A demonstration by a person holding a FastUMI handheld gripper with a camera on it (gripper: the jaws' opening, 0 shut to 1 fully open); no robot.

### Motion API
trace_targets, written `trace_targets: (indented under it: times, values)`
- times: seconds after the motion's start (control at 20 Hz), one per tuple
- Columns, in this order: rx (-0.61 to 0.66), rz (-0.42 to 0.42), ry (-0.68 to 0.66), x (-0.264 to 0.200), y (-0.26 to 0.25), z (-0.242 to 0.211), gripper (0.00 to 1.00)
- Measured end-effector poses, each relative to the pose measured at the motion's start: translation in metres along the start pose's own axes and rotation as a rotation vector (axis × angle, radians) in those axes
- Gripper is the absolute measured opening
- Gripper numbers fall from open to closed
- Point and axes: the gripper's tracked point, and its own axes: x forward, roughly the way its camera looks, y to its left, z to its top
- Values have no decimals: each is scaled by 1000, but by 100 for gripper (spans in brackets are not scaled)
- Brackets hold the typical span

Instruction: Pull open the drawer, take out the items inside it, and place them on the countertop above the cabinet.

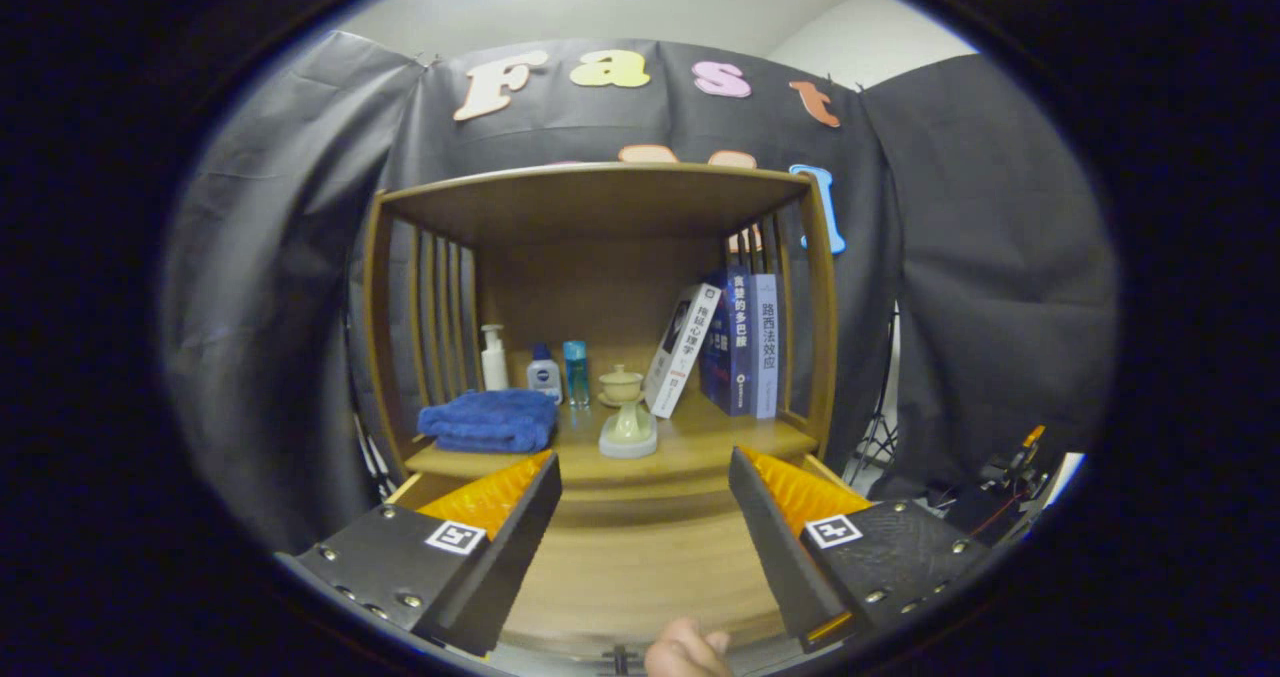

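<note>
Gripper view — wooden cabinet (600, 207), countertop (690, 442), gripper (645, 472) fingers apart.

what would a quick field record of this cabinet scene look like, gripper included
gripper: gripper open, its two fingers spread wide with nothing between them
ahead: wooden cabinet with open shelf
countertop: wooden countertop beyond the fingertips
left items: folded blue towel, white pump bottle, small white bottle with blue cap, clear blue bottle
middle: pale green ceramic cup on stand
right items: three books, one leaning, two upright
drawer: wooden drawer front between the fingers, looks closed
person: a hand below the drawer front
</note>
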Motion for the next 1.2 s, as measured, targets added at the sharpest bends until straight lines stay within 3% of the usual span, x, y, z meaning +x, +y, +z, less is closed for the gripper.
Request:
trace_targets:
  times: [0.3, 0.75, 1.2]
  values:
    - [-69, 15, -37, -72, 11, -54, 100]
    - [11, -16, -9, -77, 16, -108, 99]
    - [-25, -12, 50, -72, 16, -164, 99]
